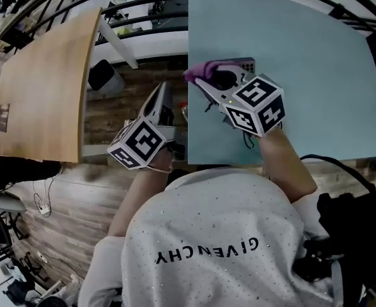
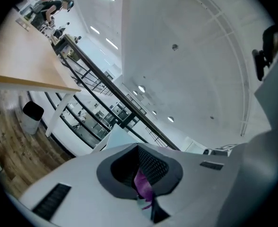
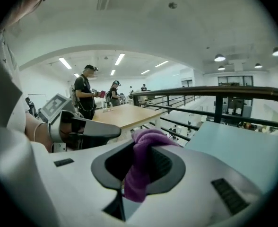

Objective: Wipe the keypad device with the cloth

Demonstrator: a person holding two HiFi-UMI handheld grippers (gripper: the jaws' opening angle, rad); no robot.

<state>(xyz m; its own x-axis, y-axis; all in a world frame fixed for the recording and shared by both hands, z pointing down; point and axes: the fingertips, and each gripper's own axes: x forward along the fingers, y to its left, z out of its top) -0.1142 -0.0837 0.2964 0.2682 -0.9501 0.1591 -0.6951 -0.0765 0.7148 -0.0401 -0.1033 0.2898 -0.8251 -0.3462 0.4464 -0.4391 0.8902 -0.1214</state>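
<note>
My right gripper [image 1: 204, 80] hovers over the near left part of the light blue table [image 1: 316, 75], shut on a purple cloth [image 1: 198, 71]. In the right gripper view the cloth [image 3: 146, 160] bulges up out of the closed jaws of that gripper [image 3: 143, 171]. The grey keypad device [image 1: 242, 62] lies just beyond it, mostly hidden by the gripper. My left gripper [image 1: 164, 91] is off the table's left edge, tilted upward, apart from the cloth. Its jaws [image 2: 148, 197] stand shut; a thin purple strip shows in their slot.
A wooden table [image 1: 44, 88] stands to the left across a gap of plank floor, with a dark bin [image 1: 105, 75] beside it. A black railing [image 3: 214, 91] runs behind the blue table. Two people [image 3: 84, 93] stand far off by the wooden table.
</note>
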